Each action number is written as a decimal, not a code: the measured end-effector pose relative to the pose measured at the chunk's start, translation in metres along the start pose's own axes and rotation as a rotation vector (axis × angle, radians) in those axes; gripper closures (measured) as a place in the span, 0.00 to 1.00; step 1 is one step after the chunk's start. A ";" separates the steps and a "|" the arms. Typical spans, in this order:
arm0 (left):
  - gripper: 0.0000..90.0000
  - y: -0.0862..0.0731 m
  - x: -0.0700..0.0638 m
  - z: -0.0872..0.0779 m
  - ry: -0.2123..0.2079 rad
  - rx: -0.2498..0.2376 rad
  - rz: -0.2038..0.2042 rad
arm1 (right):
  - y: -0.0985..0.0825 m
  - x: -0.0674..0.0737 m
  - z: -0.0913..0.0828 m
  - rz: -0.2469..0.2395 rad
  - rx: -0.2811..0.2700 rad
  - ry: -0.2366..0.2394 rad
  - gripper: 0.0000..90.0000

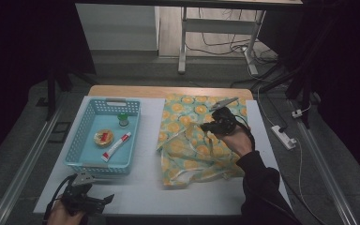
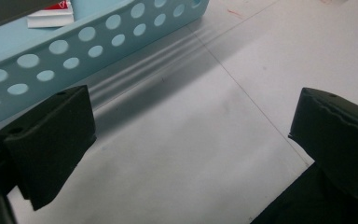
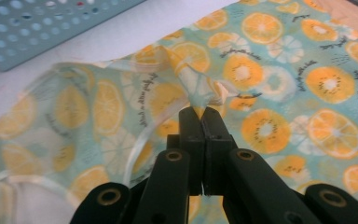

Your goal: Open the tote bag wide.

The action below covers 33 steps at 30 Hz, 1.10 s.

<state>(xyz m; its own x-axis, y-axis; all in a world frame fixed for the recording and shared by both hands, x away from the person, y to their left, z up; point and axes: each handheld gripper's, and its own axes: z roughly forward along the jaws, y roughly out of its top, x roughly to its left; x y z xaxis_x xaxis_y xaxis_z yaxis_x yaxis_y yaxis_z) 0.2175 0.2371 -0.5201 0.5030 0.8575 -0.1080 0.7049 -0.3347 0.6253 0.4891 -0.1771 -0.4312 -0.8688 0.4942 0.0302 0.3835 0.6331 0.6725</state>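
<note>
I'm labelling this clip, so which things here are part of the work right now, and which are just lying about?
In use:
cloth, pinched in the shut right gripper

Lying about:
basket
tube
green-capped bottle
round tin
left gripper, open over bare table

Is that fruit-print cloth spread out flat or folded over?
Partly folded: the cloth has its left part turned over, pale underside up, with the right gripper pinching a raised fold.
</note>
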 end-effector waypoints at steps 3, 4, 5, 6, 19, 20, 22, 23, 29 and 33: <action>0.00 0.000 0.000 0.000 0.000 0.002 0.000 | 0.000 -0.007 0.006 -0.004 0.005 -0.016 0.99; 0.00 0.000 0.000 0.000 0.000 0.001 0.000 | 0.000 -0.010 0.008 0.000 0.006 -0.020 0.99; 0.00 0.000 0.000 0.000 0.000 0.001 0.001 | 0.000 -0.012 0.010 0.005 0.007 -0.025 0.99; 0.00 0.000 0.000 0.000 0.000 0.002 0.001 | -0.001 -0.014 0.012 0.006 0.006 -0.032 0.99; 0.00 0.000 -0.001 0.000 0.001 0.003 0.007 | -0.032 -0.036 0.064 0.036 0.056 -0.096 0.98; 0.00 0.000 -0.001 0.000 0.001 0.003 0.007 | -0.035 -0.036 0.067 0.040 0.065 -0.101 0.97; 0.00 0.000 -0.001 0.000 0.002 0.003 0.008 | -0.040 -0.037 0.071 0.047 0.076 -0.100 0.95; 0.00 0.000 -0.001 0.000 0.002 0.004 0.008 | -0.041 -0.037 0.072 0.051 0.077 -0.101 0.94; 0.00 0.000 -0.001 0.001 0.004 0.006 0.008 | -0.035 -0.034 0.052 0.089 -0.003 -0.095 0.72; 0.00 0.000 -0.001 0.001 0.004 0.008 0.009 | -0.033 -0.026 0.034 0.103 -0.031 -0.080 0.60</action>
<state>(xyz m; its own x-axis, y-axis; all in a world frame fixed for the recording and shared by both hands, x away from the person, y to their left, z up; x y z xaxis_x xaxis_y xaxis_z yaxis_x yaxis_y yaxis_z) 0.2175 0.2359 -0.5203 0.5069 0.8563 -0.0992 0.7046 -0.3452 0.6200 0.5096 -0.1904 -0.4794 -0.7969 0.6027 0.0421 0.4588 0.5583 0.6912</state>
